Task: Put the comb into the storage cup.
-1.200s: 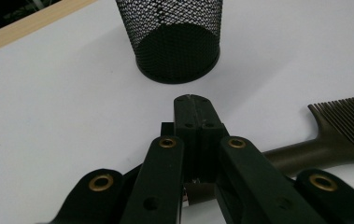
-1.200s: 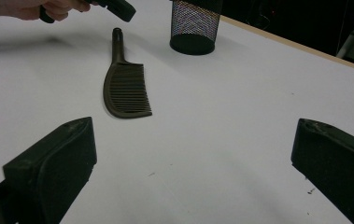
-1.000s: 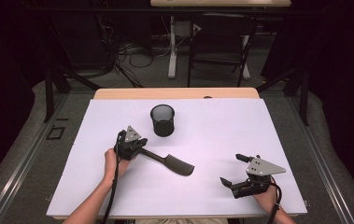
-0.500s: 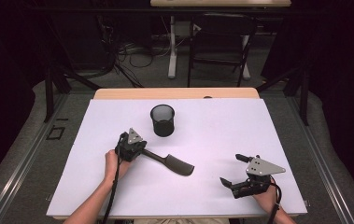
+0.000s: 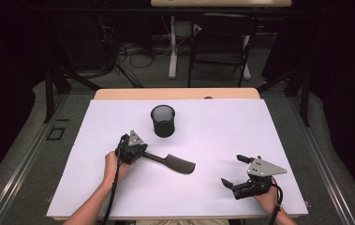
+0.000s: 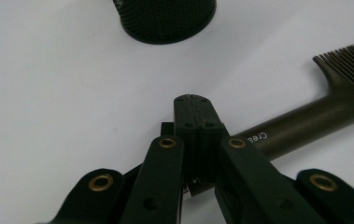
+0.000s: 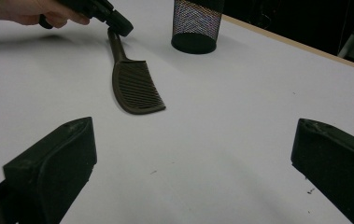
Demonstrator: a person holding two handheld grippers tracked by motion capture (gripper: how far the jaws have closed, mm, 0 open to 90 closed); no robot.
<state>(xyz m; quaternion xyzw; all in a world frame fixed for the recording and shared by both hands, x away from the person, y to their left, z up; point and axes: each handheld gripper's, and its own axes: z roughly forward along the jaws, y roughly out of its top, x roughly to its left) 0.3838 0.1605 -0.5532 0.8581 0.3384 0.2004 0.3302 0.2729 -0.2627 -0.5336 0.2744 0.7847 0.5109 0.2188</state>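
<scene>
A dark brown comb (image 5: 173, 162) lies flat on the white table top (image 5: 222, 136), its toothed head toward the right. In the left gripper view its handle (image 6: 300, 121) runs under my left gripper (image 6: 193, 100), whose jaws are pressed together with nothing seen between them. In the high view my left gripper (image 5: 142, 152) sits over the handle's end, held by a hand. My right gripper (image 5: 231, 169) rests near the front right, jaws wide apart and empty. From the right gripper (image 7: 193, 163) view the comb (image 7: 135, 88) lies ahead at left.
A black mesh cup (image 5: 163, 120) stands upright behind the comb, also seen in the left gripper view (image 6: 165, 18) and the right gripper view (image 7: 197, 23). A wooden table edge (image 5: 175, 94) borders the far side. Chairs and cables sit beyond.
</scene>
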